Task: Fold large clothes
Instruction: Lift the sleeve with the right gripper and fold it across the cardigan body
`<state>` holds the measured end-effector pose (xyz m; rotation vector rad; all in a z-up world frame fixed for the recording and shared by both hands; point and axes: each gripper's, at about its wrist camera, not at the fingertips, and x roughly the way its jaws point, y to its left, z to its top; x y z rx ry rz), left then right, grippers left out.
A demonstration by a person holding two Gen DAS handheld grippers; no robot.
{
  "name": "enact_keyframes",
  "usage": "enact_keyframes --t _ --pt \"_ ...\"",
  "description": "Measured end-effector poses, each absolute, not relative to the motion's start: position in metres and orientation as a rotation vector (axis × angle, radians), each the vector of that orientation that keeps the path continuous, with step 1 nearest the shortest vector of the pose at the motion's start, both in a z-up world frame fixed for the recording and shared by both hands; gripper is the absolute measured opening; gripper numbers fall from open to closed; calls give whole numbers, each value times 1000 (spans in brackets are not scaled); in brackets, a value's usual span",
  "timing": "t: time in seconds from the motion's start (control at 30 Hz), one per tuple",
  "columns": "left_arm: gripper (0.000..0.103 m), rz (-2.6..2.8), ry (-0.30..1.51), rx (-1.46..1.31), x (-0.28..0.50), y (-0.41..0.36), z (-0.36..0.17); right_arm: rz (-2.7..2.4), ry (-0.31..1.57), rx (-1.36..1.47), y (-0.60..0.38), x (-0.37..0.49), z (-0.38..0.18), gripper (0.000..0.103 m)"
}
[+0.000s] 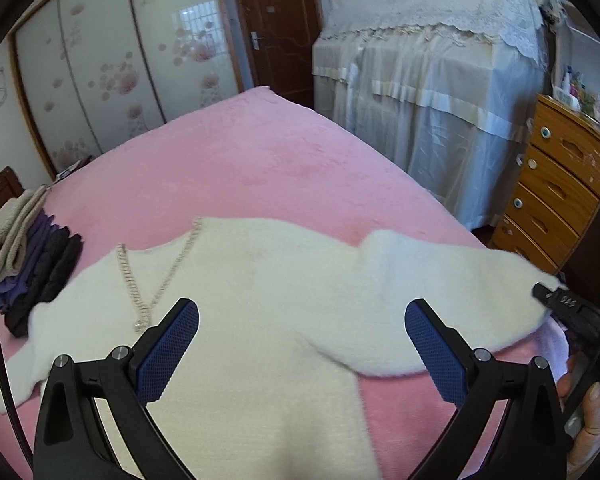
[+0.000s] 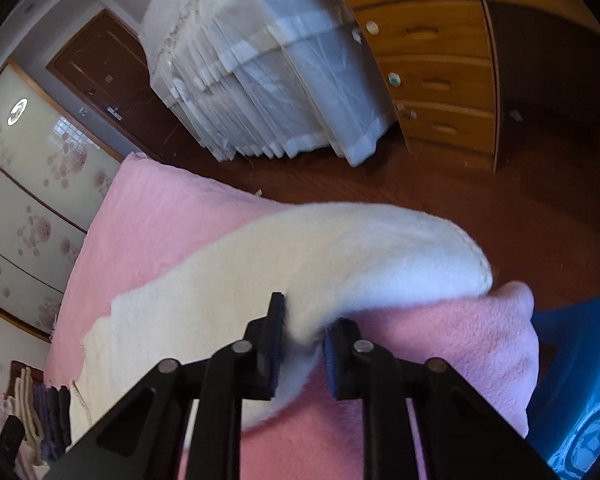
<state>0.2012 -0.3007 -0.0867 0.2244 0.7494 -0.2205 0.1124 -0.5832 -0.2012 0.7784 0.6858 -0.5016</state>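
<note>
A white fuzzy sweater point(image 1: 260, 292) with a bead chain at its neckline point(image 1: 140, 300) lies spread on the pink bed point(image 1: 228, 160). My left gripper point(image 1: 302, 344) is open and empty above the sweater's body. The right gripper point(image 1: 560, 304) shows at the right edge, at the end of the sweater's sleeve. In the right wrist view my right gripper point(image 2: 304, 344) is shut on the sleeve point(image 2: 340, 256) near the bed's corner point(image 2: 480, 344).
A stack of folded clothes point(image 1: 32, 256) lies on the bed's left side. A wooden drawer chest point(image 1: 556, 184) and a cloth-covered piece of furniture point(image 1: 428, 92) stand beyond the bed. A blue plastic object point(image 2: 580, 380) sits on the floor by the bed corner.
</note>
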Motion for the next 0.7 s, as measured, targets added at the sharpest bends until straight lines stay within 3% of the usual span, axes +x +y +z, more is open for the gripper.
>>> enact_keyframes --t 0.17,0.37,0.6,0.7 --pt "103 -144 768 133 208 -242 -82 -372 561 587 -532 128 -143 13" --pt "103 -54 824 11 226 -172 -94 -141 563 346 -437 167 -109 13" --pt "103 -32 894 -48 246 -124 -129 28 727 240 -351 213 -155 13" --pt "103 -58 923 -52 250 -119 -144 59 835 197 -323 223 -186 19"
